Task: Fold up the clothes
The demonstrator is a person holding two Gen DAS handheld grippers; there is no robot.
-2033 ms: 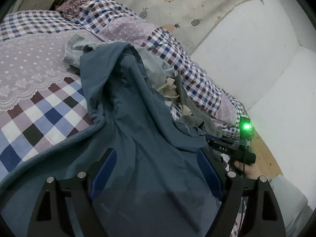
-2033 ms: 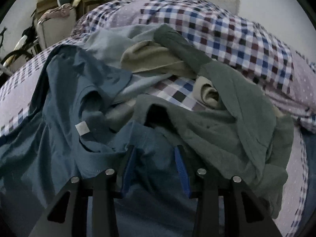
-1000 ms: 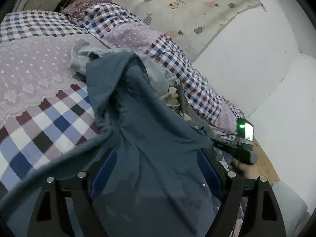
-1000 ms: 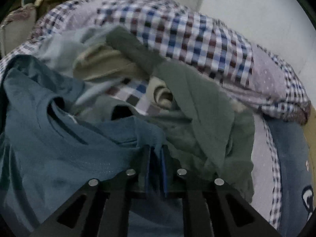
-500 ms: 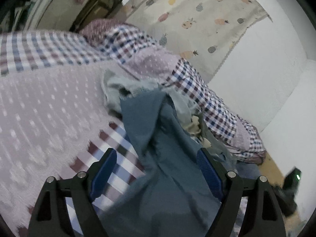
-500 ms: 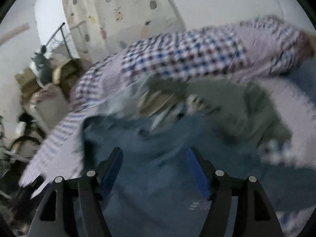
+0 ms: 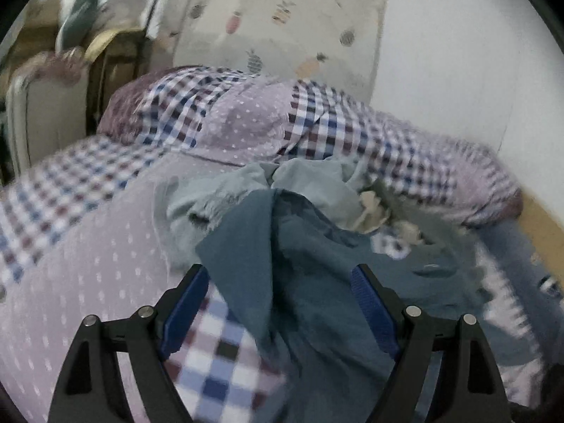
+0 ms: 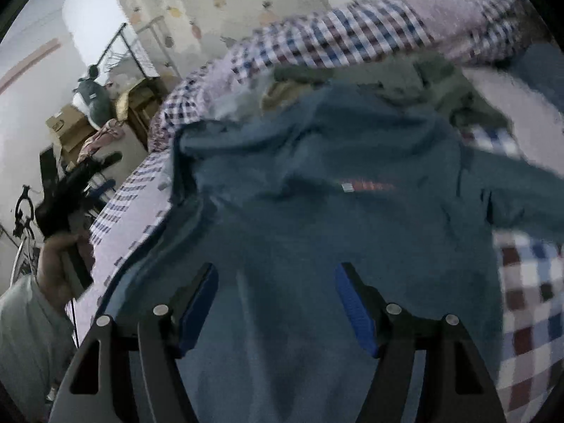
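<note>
Blue T-shirt (image 8: 317,183): spread on checked bedspread (image 7: 88,264), long axis toward rolled quilt (image 7: 352,130); left gripper (image 7: 278,303), right gripper (image 8: 276,299) both spread, gripping nothing

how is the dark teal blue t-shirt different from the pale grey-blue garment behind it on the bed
Colour: the dark teal blue t-shirt is deep and saturated; the pale grey-blue garment is washed-out and light.
Pose: the t-shirt lies spread toward the camera; the pale garment sits bunched in a heap.
Position: the t-shirt is nearest, overlapping the pale garment's front edge, which lies closer to the checked pillows.
Both are unfolded, on the bed.
</note>
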